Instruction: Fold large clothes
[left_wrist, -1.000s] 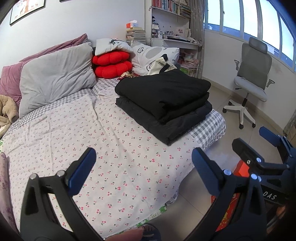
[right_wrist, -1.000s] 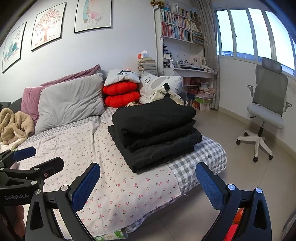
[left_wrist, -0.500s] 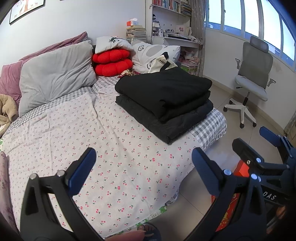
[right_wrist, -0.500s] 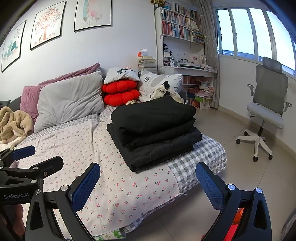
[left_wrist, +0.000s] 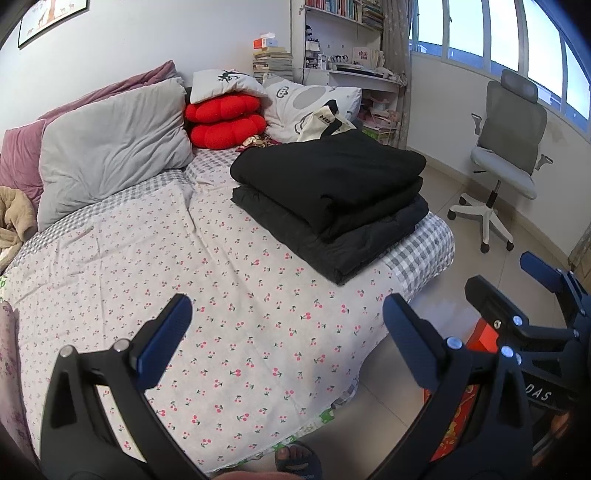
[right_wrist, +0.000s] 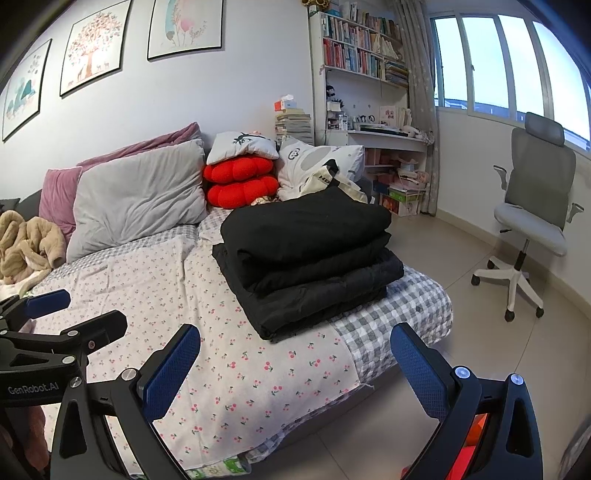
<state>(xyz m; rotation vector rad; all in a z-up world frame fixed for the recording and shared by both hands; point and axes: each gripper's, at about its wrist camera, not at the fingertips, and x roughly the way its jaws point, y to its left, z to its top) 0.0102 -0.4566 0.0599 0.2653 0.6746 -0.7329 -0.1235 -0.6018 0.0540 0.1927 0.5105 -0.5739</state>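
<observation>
Two folded black garments (left_wrist: 328, 192) sit stacked on the bed (left_wrist: 221, 295), near its foot corner, on the cherry-print sheet (right_wrist: 236, 369). The left gripper (left_wrist: 284, 339) hangs over the sheet's near edge, fingers spread wide, nothing in them. The right gripper (right_wrist: 295, 363) is just as wide apart and empty, well short of the stack. Grey pillow (right_wrist: 140, 192) and red cushions (right_wrist: 240, 182) lie at the headboard end; an office chair (right_wrist: 532, 214) stands on the floor.

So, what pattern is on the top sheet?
Small red cherries on white sheet; left wrist view.
</observation>
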